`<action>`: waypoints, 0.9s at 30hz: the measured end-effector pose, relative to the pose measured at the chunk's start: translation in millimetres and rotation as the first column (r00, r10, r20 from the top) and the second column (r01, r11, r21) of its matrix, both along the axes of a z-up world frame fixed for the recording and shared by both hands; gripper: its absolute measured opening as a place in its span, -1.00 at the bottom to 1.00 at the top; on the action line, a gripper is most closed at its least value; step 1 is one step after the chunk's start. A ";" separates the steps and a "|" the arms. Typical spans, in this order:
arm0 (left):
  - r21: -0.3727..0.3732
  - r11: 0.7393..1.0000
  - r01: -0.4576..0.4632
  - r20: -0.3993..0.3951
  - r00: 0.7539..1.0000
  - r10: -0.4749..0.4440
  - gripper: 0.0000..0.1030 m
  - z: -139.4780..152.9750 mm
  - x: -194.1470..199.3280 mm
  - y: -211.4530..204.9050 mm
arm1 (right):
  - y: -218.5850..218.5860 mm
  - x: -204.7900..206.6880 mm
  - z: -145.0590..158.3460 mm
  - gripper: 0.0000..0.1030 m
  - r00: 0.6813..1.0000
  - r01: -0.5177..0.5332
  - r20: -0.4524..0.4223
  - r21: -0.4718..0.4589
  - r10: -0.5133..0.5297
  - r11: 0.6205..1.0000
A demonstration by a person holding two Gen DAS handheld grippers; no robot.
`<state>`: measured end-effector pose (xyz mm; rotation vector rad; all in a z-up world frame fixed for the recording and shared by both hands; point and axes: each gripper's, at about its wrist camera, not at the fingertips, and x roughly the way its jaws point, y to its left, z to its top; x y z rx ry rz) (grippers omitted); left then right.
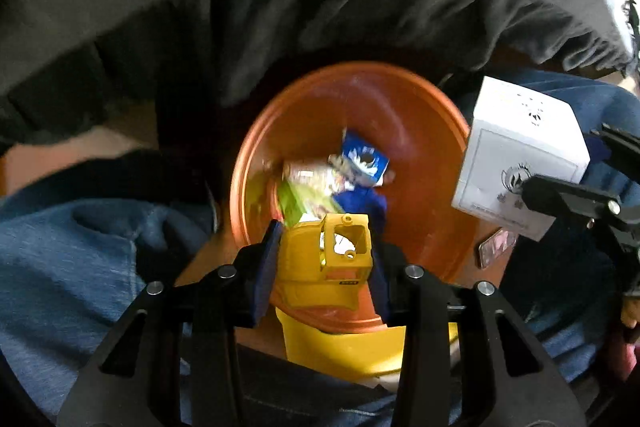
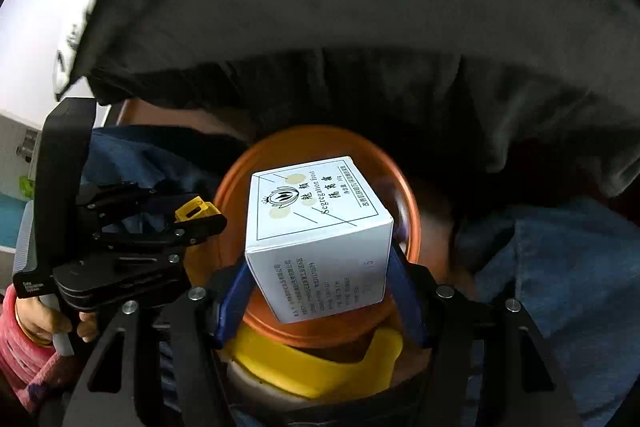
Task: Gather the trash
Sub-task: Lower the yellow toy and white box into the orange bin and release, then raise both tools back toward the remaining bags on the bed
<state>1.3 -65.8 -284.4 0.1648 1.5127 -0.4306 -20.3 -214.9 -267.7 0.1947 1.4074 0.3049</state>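
Trash bin [image 1: 420,131] — orange, wrappers [image 1: 344,179] inside. Left gripper [image 1: 322,263] pinches a yellow piece [image 1: 320,267] at six o'clock; right gripper [image 2: 320,267] pinches a white box [image 2: 320,231] at the bin's three o'clock.

White box [image 2: 320,239] in right claw [image 2: 320,291] above orange bin [image 2: 412,223], left claw [image 2: 200,215] alongside

Carton [image 2: 320,239] hangs above bin [image 2: 406,195]; wrappers [image 1: 340,179] lie inside.

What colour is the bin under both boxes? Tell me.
Orange, inside and on the rim of the bin; clearest in the left wrist view.
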 end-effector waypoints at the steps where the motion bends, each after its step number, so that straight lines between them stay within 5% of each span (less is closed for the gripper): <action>1: 0.006 1.000 0.005 -0.017 1.000 -0.005 -0.25 -5.5 0.0 -0.5 | 0.5 0.9 -6.2 0.20 1.000 0.003 -0.020 0.002 -0.003 1.000; 6: 0.032 0.999 0.004 -0.082 0.997 -0.002 -0.14 -21.8 1.6 2.0 | 4.5 3.5 -28.5 0.27 0.995 0.015 -0.094 0.012 -0.014 1.000; 7: 0.038 0.999 -0.001 -0.092 0.996 0.005 0.03 -23.3 2.2 1.0 | 1.7 3.2 -30.6 0.36 0.994 0.031 -0.102 0.023 -0.029 0.999; 8: 0.046 0.999 -0.011 -0.092 0.996 0.016 0.51 -24.6 3.8 1.3 | -1.0 3.4 -30.5 0.43 0.994 0.047 -0.102 0.029 -0.044 0.998; 9: 0.056 0.998 -0.023 -0.079 0.997 0.028 0.67 -23.5 4.8 3.4 | -4.2 3.7 -29.7 0.44 0.994 0.059 -0.096 0.026 -0.056 0.998; 17: 0.046 0.997 -0.061 -0.110 0.992 0.066 0.67 -23.3 8.7 8.4 | -20.7 8.6 -1.9 0.58 0.993 0.116 -0.026 0.028 -0.115 0.993; 27: 0.003 1.000 -0.025 -0.048 0.999 0.025 0.67 13.0 6.2 2.5 | -25.0 24.6 55.7 0.60 0.990 0.081 0.106 0.076 -0.089 0.994</action>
